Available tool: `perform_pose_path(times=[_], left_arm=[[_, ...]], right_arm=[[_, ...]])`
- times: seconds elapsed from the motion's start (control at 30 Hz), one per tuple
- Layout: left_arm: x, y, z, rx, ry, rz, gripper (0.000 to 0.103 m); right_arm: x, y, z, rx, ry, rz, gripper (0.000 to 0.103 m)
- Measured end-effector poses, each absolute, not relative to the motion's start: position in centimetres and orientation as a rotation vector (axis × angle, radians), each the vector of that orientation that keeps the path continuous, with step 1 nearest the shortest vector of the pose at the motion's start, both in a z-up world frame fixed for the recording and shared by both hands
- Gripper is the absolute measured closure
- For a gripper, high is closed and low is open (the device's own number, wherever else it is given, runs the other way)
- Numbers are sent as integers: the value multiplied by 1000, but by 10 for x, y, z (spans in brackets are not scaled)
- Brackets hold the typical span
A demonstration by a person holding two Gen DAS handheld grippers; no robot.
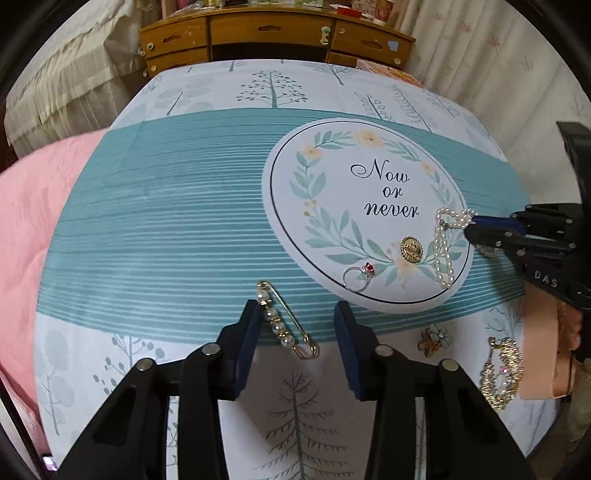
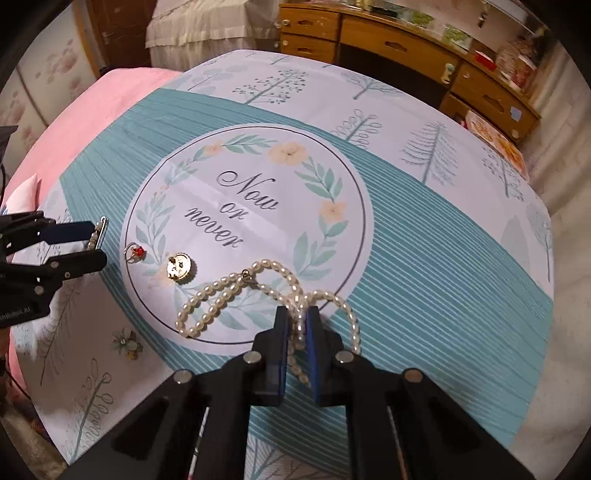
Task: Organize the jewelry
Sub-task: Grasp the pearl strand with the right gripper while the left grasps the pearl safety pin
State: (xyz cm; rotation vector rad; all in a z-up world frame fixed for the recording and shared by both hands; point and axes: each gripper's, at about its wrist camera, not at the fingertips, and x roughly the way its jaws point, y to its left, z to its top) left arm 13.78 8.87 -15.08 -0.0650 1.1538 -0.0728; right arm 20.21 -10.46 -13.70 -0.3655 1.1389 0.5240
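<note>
A pearl necklace (image 2: 236, 291) lies looped on the lower edge of the printed "Now or never" circle (image 2: 251, 173). My right gripper (image 2: 297, 325) is shut on one of its strands, also seen from the left wrist (image 1: 474, 227). A gold safety pin with pearls (image 1: 286, 325) lies on the teal stripes between the fingers of my left gripper (image 1: 299, 312). It rests against the left pad while the right pad stands clear of it, so the jaws are open. The right wrist view shows the same pin (image 2: 99, 232) at the left gripper (image 2: 94, 242).
On the circle lie a silver ring with a red stone (image 1: 358, 277) and a round gold brooch (image 1: 410, 249). A flower brooch (image 1: 434, 338), a gold beaded piece (image 1: 502, 369) and peach fabric (image 1: 543, 350) lie at the cloth's edge. Wooden drawers (image 1: 273, 33) stand behind, pink bedding (image 1: 37, 221) alongside.
</note>
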Motion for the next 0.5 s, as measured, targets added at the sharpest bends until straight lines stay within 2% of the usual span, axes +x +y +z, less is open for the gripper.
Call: perform_pose_path(times=[0.13,0.27,0.3,0.5], left_arm=[[142,82,-151,-10,1143,-62,92],[143,85,-151,-14,1128,-82,92],[142,87,-151,-17,1122,-82,98],[134,99,-148,-102,1111,-95,98]], right_arm=[[194,-113,-129,-260,1128,519,98],[180,-123,-114,-164,1086,534,98],[177,-125,-111,-146,1076,538,98],[159,-142,-79,-28,993,565,98]])
